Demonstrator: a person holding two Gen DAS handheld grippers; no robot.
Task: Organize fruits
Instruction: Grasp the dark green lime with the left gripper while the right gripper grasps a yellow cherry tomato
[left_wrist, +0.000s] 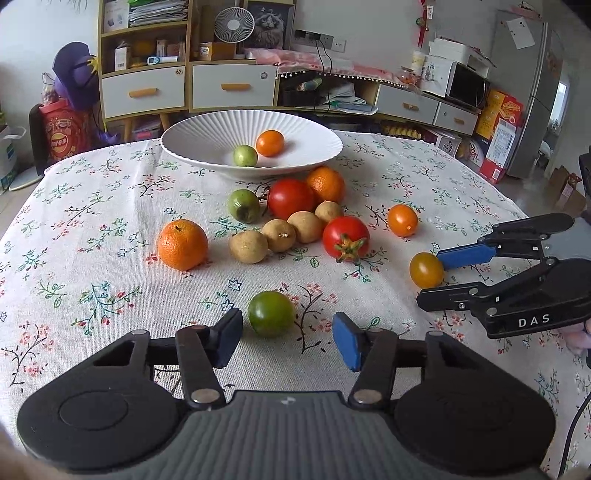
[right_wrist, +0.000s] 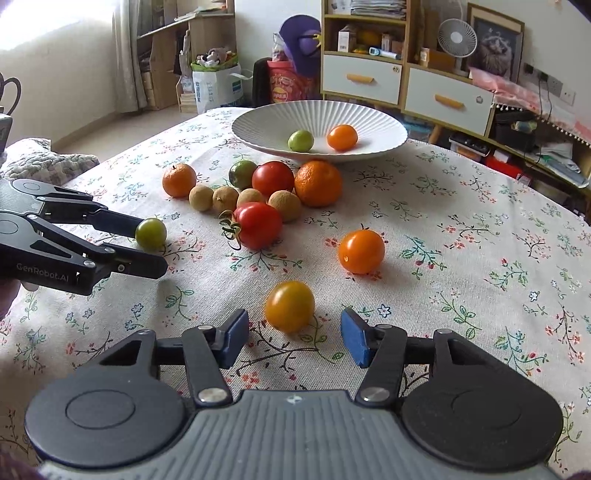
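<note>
A green tomato (left_wrist: 271, 314) lies on the flowered tablecloth between the blue pads of my left gripper (left_wrist: 288, 341), with a gap on each side; the gripper is open. A yellow-orange tomato (right_wrist: 290, 306) sits the same way between the pads of my right gripper (right_wrist: 293, 338), untouched, jaws open. Each gripper shows in the other's view: the right gripper (left_wrist: 430, 278) around the yellow tomato (left_wrist: 426, 269), the left gripper (right_wrist: 151, 248) around the green tomato (right_wrist: 150, 233). A white ribbed bowl (left_wrist: 207, 136) at the back holds a small green fruit (left_wrist: 245, 156) and an orange tomato (left_wrist: 270, 143).
Mid-table lies a cluster: two red tomatoes (left_wrist: 345, 236), two mandarins (left_wrist: 183, 244), several tan longans (left_wrist: 249, 246) and a green fruit (left_wrist: 243, 205). A lone orange tomato (right_wrist: 361, 251) sits apart. Cabinets and boxes stand beyond the table's far edge.
</note>
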